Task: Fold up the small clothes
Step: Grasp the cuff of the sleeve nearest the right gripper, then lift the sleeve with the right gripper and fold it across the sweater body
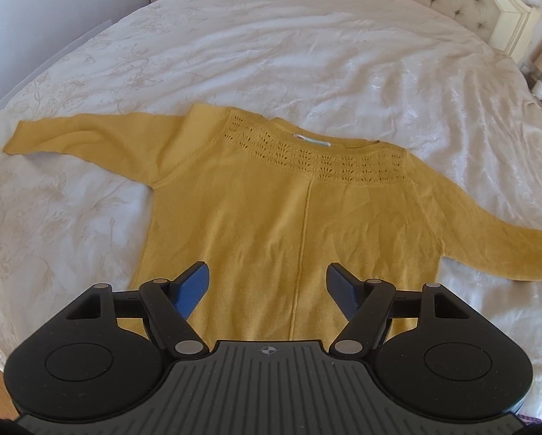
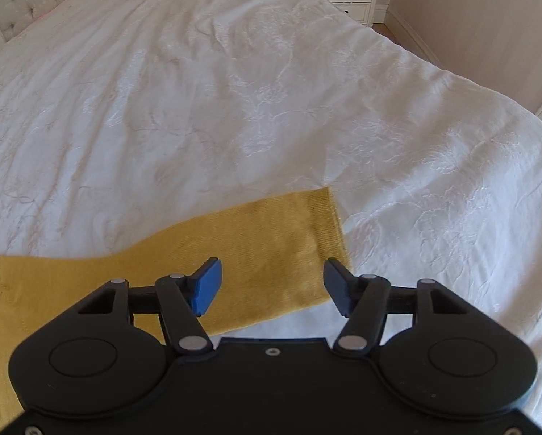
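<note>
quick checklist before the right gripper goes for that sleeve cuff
1. Yellow sweater spread flat on the bedspread: ok.
2. Both sleeves stretched out to the sides, none folded yet: ok.
3. Right gripper above the right sleeve near its cuff: ok.
4. Right gripper with nothing pinched between its pads: ok.
5. Left gripper open over the sweater's body, holding nothing: ok.
6. Bottom hem lying straight: cannot tell, hidden behind the gripper.
</note>
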`<move>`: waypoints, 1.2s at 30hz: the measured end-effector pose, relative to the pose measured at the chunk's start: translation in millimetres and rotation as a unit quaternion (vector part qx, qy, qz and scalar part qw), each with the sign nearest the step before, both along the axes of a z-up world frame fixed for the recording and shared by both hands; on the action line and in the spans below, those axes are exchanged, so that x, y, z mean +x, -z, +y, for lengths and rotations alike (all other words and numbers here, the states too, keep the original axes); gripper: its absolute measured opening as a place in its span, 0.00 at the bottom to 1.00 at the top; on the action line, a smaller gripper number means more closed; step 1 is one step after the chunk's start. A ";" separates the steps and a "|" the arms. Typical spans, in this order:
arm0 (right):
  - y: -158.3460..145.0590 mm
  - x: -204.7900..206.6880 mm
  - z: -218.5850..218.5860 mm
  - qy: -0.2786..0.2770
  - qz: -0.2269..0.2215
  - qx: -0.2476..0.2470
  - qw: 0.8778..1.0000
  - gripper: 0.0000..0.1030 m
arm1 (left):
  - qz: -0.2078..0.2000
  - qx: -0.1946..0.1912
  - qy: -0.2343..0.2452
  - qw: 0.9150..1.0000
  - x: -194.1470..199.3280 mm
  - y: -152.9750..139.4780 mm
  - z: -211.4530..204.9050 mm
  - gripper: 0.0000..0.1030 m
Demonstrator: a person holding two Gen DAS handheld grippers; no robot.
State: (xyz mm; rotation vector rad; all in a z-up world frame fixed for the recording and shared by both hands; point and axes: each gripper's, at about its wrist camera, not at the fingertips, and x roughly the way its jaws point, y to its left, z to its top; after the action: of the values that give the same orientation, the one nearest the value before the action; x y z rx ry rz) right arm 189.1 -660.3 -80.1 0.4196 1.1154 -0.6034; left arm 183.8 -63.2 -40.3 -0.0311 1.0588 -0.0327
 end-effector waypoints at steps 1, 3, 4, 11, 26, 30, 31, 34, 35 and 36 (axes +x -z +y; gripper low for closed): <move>4.0 -0.8 -8.6 0.005 0.003 0.004 1.000 0.64 | 0.001 0.003 -0.001 1.000 -0.4 0.1 -0.6 0.69; 11.4 -4.6 -23.2 0.014 0.005 0.021 1.000 0.64 | 0.003 0.009 -0.003 1.000 0.0 0.4 -2.1 0.69; 15.9 -6.2 -27.4 0.018 0.003 0.033 0.999 0.64 | 0.003 0.010 -0.004 1.000 -0.3 0.2 -1.9 0.69; 35.0 -14.7 -36.2 0.033 -0.029 0.103 0.994 0.52 | 0.005 0.018 -0.006 1.000 -2.5 1.4 -0.6 0.69; -70.1 44.9 98.0 -0.091 -0.134 0.053 0.985 0.14 | 0.026 0.000 0.026 0.999 14.0 21.7 42.8 0.69; -99.5 79.6 171.8 -0.144 -0.167 0.062 0.973 0.14 | 0.027 -0.001 0.029 0.999 22.9 26.0 72.3 0.69; -103.7 86.9 190.7 -0.155 -0.175 0.068 0.970 0.14 | 0.027 0.001 0.029 0.999 24.9 26.7 79.8 0.69; -112.6 109.2 249.0 -0.192 -0.193 0.089 0.958 0.14 | 0.025 0.008 0.029 0.999 31.7 28.5 105.6 0.69; -113.0 116.5 270.6 -0.207 -0.199 0.100 0.952 0.14 | 0.025 0.012 0.029 0.999 33.8 29.2 114.9 0.69; -112.6 123.3 290.5 -0.220 -0.203 0.109 0.948 0.14 | 0.025 0.015 0.028 0.999 35.6 29.9 123.7 0.69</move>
State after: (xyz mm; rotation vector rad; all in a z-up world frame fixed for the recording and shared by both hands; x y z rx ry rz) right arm 312.3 -369.9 32.4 0.4424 0.8390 0.0079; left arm 219.4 60.5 -70.2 0.0257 1.1096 -0.0671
